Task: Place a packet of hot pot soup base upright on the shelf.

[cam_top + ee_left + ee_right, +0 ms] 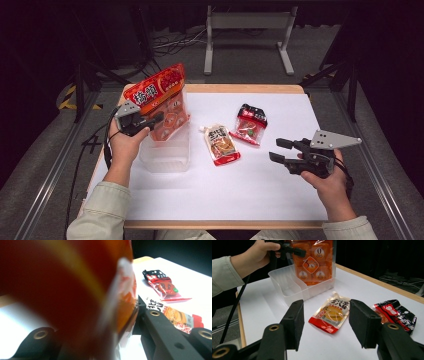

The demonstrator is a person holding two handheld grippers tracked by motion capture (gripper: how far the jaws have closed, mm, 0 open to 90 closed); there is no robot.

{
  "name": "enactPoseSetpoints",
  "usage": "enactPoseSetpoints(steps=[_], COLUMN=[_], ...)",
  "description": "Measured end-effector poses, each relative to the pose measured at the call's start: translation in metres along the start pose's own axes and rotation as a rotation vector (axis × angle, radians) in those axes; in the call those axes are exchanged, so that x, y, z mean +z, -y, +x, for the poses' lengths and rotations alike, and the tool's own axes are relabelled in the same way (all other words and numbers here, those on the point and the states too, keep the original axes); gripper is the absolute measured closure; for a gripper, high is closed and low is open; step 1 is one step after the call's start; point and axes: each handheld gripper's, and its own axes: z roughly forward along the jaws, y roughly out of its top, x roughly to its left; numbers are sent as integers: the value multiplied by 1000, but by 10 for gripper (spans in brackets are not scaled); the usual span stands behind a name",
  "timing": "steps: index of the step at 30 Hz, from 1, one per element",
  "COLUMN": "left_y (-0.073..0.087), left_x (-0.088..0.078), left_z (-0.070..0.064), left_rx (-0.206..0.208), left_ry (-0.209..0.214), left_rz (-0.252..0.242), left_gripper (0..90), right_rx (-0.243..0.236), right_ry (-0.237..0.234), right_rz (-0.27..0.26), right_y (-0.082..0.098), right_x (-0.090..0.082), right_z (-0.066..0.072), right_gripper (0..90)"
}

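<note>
- The right gripper (281, 150) sits nearest the person, held low over the bare right part of the table (260, 195). Its jaws are spread wide with nothing between them, and they point left toward the middle of the table.
- The right hand (327, 182) grips the handle from behind, with the wrist roughly level and the forearm coming in from the lower right corner.
- Just ahead of those open jaws lies a spouted pouch (332, 313), flat on the table. Its long axis runs away from the person, spout at the far end, red bottom edge nearest. In the right gripper view it sits squarely between the two jaws, so the right hand is much the nearer one to it. A straight reach forward looks like the likely next move.
- Farther right and a little beyond lies a red and black packet (250, 125), also flat, close to the pouch but apart from it.
- On the left stands a clear plastic bin (167, 152).
- The left gripper (145, 122) is pinched on a large orange bag (162, 102), which hangs upright with its lower end inside the bin. The left hand (125, 142) is raised, wrist bent upward.
</note>
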Motion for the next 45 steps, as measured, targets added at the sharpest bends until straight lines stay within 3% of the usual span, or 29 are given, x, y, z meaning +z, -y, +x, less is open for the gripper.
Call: enactPoseSetpoints(steps=[7, 10, 11, 12, 17, 19, 20, 21, 23, 29, 32, 37, 41, 44, 45], left_y=[-5, -3, -3, -1, 0, -1, -2, -3, -3, 3, 6, 8, 14, 18, 21], left_x=[8, 10, 10, 10, 7, 3, 0, -2, -5, -29, -39, -58, -77, -85, -90], left_z=[3, 15, 15, 20, 22, 21, 20, 19, 19, 15, 10, -7, -24, -31, -37], left_rx=[4, -72, -72, -97, -113, -132, -144, -147, -145, -138, -94, -44, -6, -9, -17], left_ry=[-2, 13, 13, 20, 26, 21, 17, 7, 3, -16, -55, -57, -49, -25, 6], left_rz=[22, 6, 6, -9, -24, -57, -67, -68, -72, -70, -57, -62, -74, -81, -91], left_gripper=[708, 706, 705, 703, 688, 614, 468, 403, 321, 225, 182, 157, 159, 156, 156], right_rx=[4, 5, 5, 6, 9, 10, 10, 10, 10, 22, 21, 20, 21, 18, 20], right_ry=[2, 2, 2, 1, 0, 1, 1, 1, 5, 4, 5, 18, 28, 40, 41], right_rz=[5, 4, 4, 0, 2, 4, 5, 5, 4, -10, -10, -1, -6, -2, -2], right_y=[1, 1, 1, 1, 1, 1, 1, 1, 1, 0, -1, 0, 0, 0, 0], right_x=[1, 0, 0, 0, 1, 2, 3, 3, 3, 2, 3, 6, 6, 7, 7], right_z=[-1, -1, -1, -1, -3, -4, -4, -4, -4, -6, -6, -7, -10, -12, -12], right_gripper=[458, 456, 456, 456, 455, 455, 454, 453, 452, 427, 418, 407, 402, 400, 398])
